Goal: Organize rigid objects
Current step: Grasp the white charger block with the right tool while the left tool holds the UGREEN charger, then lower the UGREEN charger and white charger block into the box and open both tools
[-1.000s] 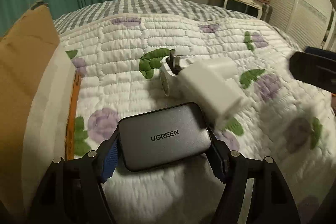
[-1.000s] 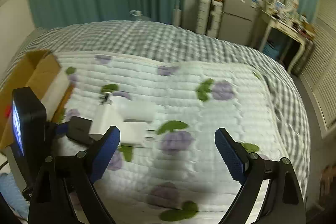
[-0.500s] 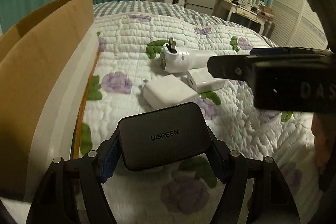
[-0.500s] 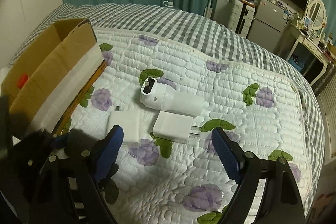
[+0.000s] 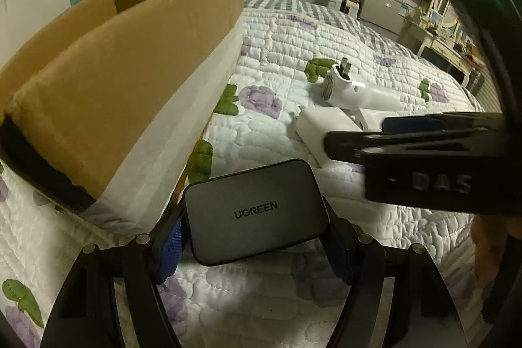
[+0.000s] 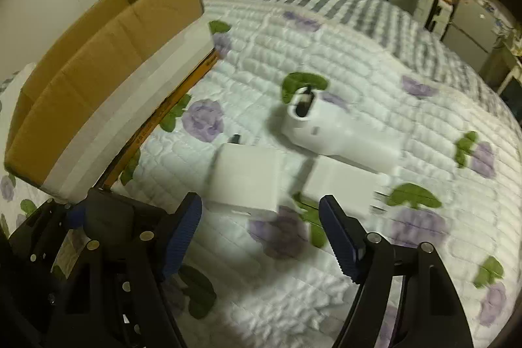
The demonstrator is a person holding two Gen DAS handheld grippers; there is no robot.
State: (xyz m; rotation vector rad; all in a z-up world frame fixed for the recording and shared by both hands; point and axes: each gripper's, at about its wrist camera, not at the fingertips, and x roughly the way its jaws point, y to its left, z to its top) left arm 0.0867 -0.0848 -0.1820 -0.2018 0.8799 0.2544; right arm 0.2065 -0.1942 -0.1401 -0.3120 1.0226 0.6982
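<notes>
My left gripper (image 5: 254, 245) is shut on a dark grey UGREEN charger (image 5: 256, 211) and holds it above the quilt, just right of the open cardboard box (image 5: 130, 70). It also shows at the lower left of the right wrist view (image 6: 107, 217). My right gripper (image 6: 259, 237) is open and empty, just short of a flat white charger (image 6: 244, 181). A second white charger (image 6: 342, 185) and a rounded white plug adapter (image 6: 329, 126) lie beyond it. The right gripper body (image 5: 424, 165) crosses the left wrist view.
The cardboard box (image 6: 107, 67) lies on the left of the bed with its opening upward. The flowered quilt (image 6: 359, 54) covers the bed. A desk, a fridge and a TV stand far back on the right.
My left gripper has carried the grey charger left toward the box. My right gripper has dropped closer to the white chargers and its jaws have narrowed somewhat.
</notes>
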